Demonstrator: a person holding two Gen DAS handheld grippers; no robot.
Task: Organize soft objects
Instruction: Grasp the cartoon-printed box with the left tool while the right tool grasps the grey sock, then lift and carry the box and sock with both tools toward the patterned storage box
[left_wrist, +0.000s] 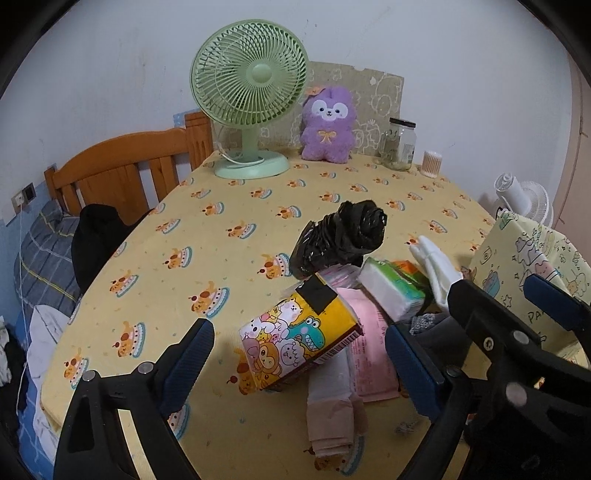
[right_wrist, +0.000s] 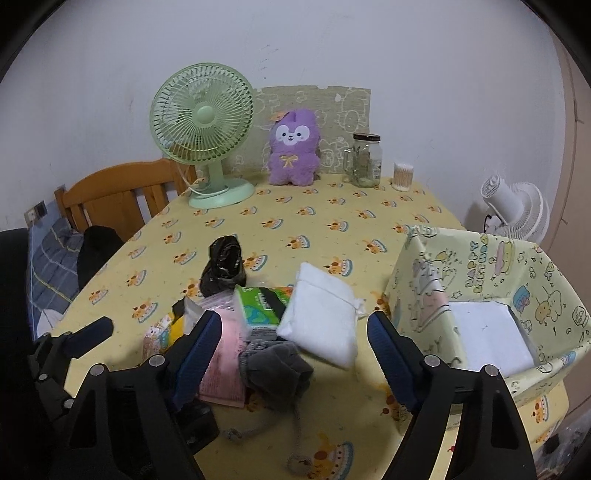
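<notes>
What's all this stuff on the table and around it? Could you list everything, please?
Desk fan: 1, green, back left of table.
Plush toy: 1, purple, back centre, against a patterned board.
Glass jar: 1, clear with dark lid, back right.
Cotton swab tub: 1, right of the jar.
Bag roll: 1, black, mid-table.
Cartoon tissue pack: 1, yellow, front of the pile.
Green tissue pack: 1, in the pile.
Pink packet: 1, under the pile.
White pouch: 1, on the pile's right.
Grey knit item: 1, front of the pile.
Storage box: 1, pale yellow cartoon print, right; white item inside.
White fan: 1, beyond the table's right.
Wooden bed frame: 1, left.
Left gripper: open.
Right gripper: open.
</notes>
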